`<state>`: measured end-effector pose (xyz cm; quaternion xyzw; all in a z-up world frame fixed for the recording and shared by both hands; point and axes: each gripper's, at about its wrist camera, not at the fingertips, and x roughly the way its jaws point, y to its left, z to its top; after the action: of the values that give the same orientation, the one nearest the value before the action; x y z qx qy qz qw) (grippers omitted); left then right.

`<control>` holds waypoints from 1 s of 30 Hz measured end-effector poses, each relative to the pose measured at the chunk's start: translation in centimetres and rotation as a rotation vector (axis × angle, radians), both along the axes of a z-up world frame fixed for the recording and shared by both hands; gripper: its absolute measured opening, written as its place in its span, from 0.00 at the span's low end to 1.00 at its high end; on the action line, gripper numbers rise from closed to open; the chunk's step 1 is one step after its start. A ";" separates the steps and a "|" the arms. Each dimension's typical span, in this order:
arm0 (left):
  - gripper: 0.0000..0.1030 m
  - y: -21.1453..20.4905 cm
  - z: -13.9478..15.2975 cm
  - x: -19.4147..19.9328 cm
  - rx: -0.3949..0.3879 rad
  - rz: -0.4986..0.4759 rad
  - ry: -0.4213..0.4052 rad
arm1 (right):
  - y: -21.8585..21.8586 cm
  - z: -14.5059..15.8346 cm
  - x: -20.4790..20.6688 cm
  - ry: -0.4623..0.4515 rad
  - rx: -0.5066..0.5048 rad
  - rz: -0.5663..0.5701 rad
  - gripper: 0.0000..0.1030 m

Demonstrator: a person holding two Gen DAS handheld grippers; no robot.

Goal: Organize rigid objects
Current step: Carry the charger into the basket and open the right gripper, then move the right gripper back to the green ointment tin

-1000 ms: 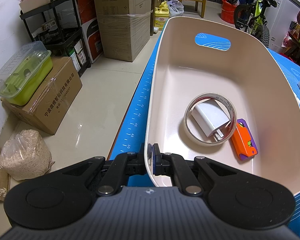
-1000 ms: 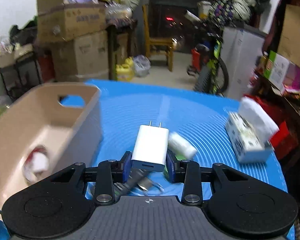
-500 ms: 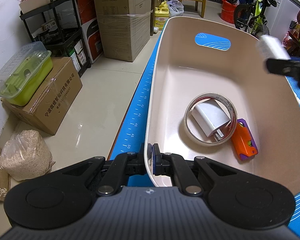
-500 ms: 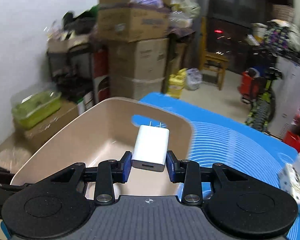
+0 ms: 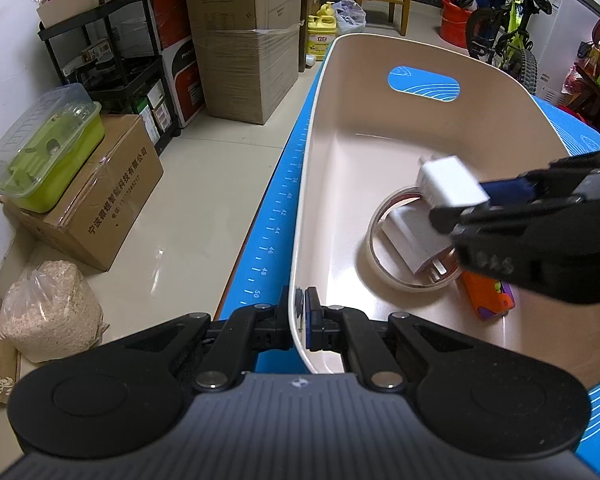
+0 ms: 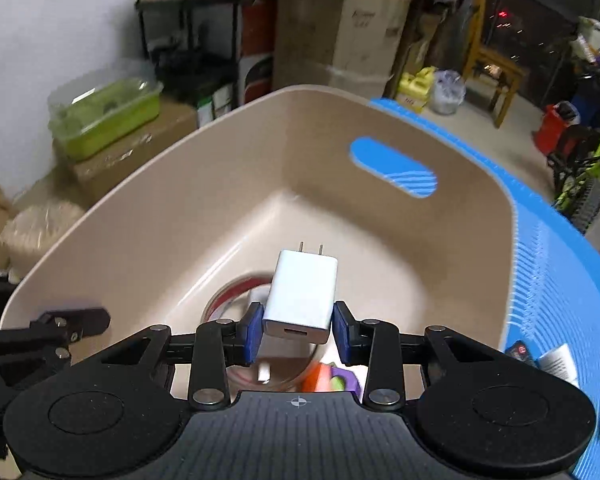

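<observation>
A clear tape roll point(image 5: 414, 240), a white charger point(image 5: 410, 236) and an orange-purple plastic toy point(image 5: 488, 298) already lie in the beige plastic tub point(image 5: 380, 128), whose near rim the left tool point(image 5: 300, 316) pinches with jaws closed, while the right tool point(image 6: 298, 330), jaws part-open and clamped on a second white plug charger point(image 6: 302, 292), hangs over the tub, drop pending, and a few items remain on the blue counter point(image 6: 548, 264).

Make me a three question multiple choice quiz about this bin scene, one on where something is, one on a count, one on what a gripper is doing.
1. Where does the clear tape roll lie?
A. on the blue mat
B. in the beige plastic bin
C. on the floor

2. How many white wall chargers show?
A. one
B. two
C. four

3. The left gripper is
A. shut on the bin's rim
B. wide open
C. holding the tape

Answers: 1 B, the roll rests on the bin's floor. 2 B, one held white charger in the right gripper, one lying charger inside the roll. 3 A, its pads pinch the near rim.
</observation>
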<state>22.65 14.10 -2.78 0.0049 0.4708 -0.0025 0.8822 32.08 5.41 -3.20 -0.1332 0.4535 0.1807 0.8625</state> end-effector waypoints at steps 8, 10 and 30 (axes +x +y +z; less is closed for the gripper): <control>0.06 -0.2 0.0 0.2 0.005 0.000 0.000 | 1.5 -1.5 0.6 0.108 -0.079 0.046 0.42; 0.06 -0.2 0.0 0.2 0.005 0.001 0.001 | 1.6 -1.8 0.8 0.142 -0.087 0.047 0.41; 0.06 -0.1 -0.2 0.4 0.008 0.000 0.002 | -3.2 3.1 -0.9 -0.004 0.036 0.011 0.62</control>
<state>23.02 13.99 -2.94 0.0084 0.4717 -0.0008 0.8817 31.22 2.20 -0.14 -0.1204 0.4477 0.1932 0.8647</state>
